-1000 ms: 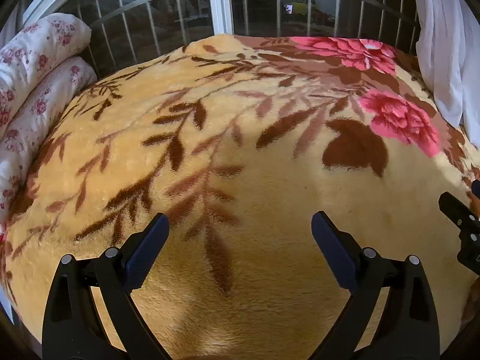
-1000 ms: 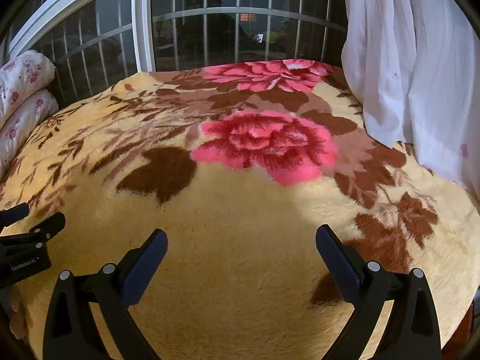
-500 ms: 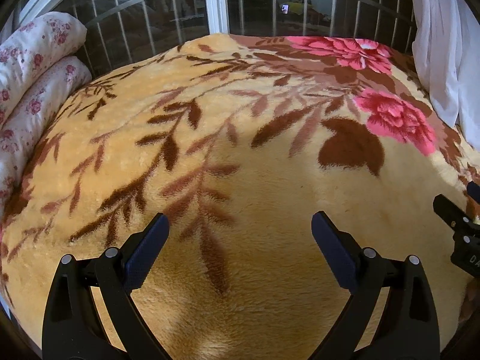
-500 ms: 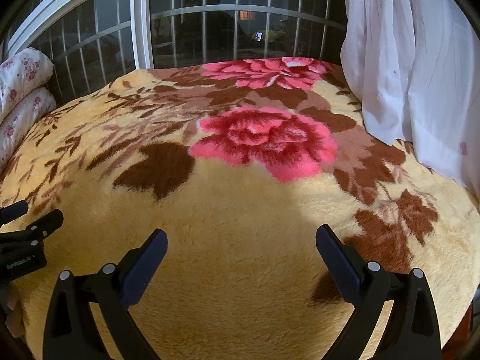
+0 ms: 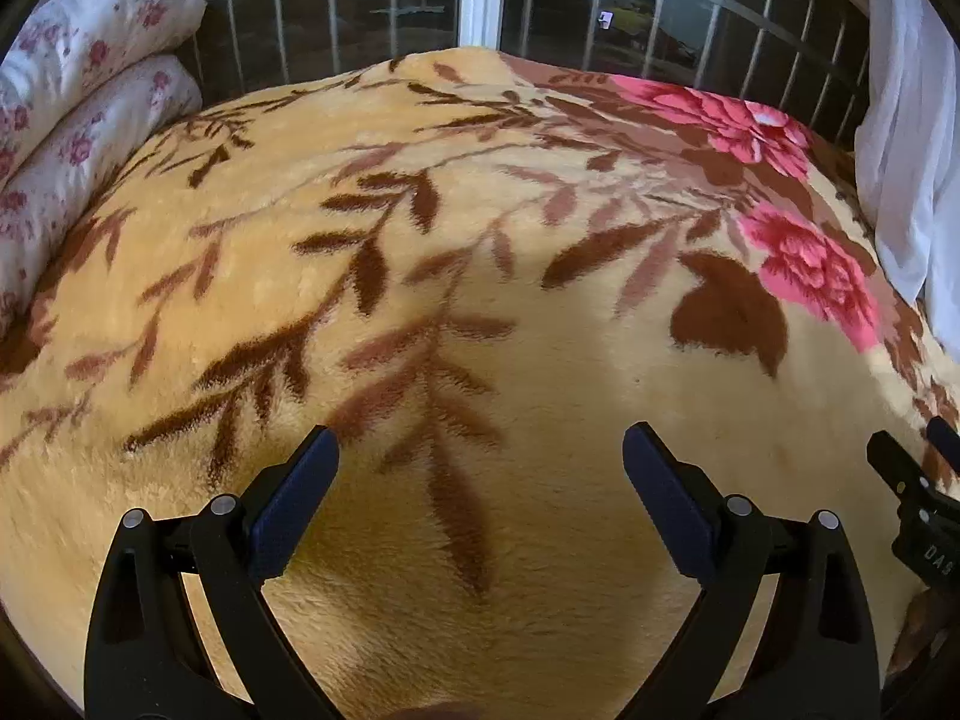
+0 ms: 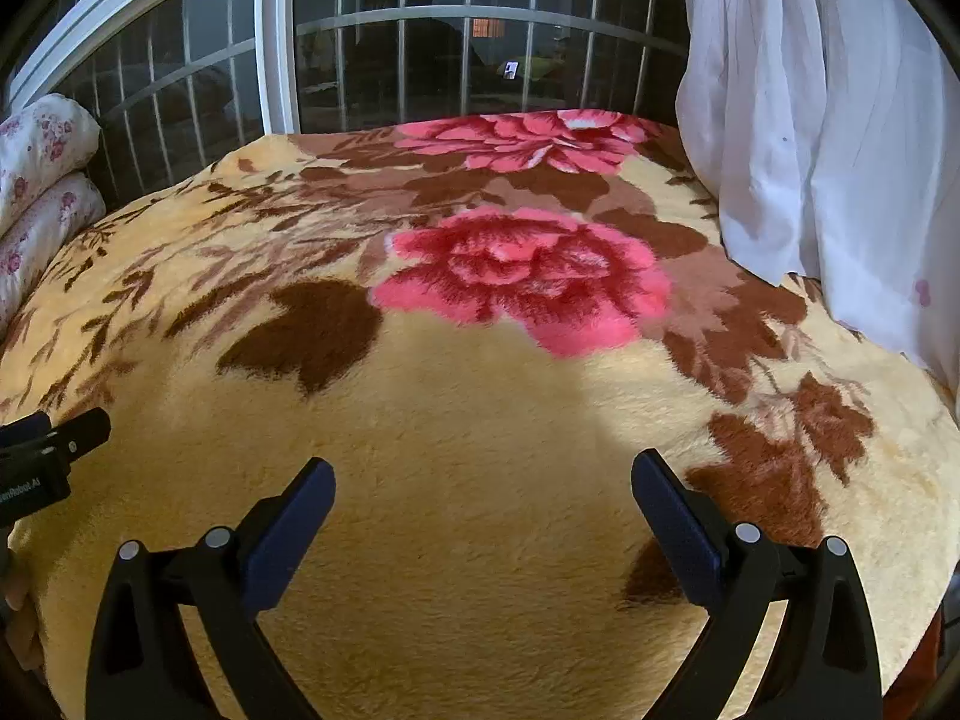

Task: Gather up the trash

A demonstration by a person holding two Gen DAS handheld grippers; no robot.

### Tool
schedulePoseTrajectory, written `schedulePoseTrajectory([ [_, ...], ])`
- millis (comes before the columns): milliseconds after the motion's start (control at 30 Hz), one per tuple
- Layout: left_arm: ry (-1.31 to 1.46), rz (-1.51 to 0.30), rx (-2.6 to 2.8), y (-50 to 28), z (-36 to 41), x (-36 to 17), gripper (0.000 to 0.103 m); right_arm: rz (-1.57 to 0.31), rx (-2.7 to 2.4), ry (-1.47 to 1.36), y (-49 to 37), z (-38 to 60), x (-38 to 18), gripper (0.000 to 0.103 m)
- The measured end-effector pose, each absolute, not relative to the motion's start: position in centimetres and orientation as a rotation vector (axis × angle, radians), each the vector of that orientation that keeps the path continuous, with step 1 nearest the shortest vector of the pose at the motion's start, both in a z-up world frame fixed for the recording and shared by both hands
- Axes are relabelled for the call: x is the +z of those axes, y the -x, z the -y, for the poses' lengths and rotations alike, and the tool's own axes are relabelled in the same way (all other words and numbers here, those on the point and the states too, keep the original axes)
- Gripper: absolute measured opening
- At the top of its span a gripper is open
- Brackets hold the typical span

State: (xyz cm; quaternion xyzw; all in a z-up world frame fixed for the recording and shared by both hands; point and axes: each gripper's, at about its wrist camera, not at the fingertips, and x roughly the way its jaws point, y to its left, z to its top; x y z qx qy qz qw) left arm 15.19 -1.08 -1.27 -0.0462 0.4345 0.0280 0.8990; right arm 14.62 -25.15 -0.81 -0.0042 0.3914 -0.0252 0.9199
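Over floral blanket (image 5: 420, 192): left gripper (image 5: 480, 456) & right gripper (image 6: 483, 480) both spread wide, nothing held

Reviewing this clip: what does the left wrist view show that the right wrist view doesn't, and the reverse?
Only the left wrist view shows the open left gripper from behind and the right gripper's tip at its right edge. Only the right wrist view shows the open right gripper from behind and the curtain's full drape. Both share the floral blanket, stacked pillows and barred window. No trash shows in either.
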Motion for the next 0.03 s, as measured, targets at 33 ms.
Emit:
schedulePoseTrajectory([
  [33,0.097,-0.899,0.058,-15.17,1.06,-1.27,0.093,-0.804,-0.051,0.005,-14.62,25.09,-0.73,0.097],
])
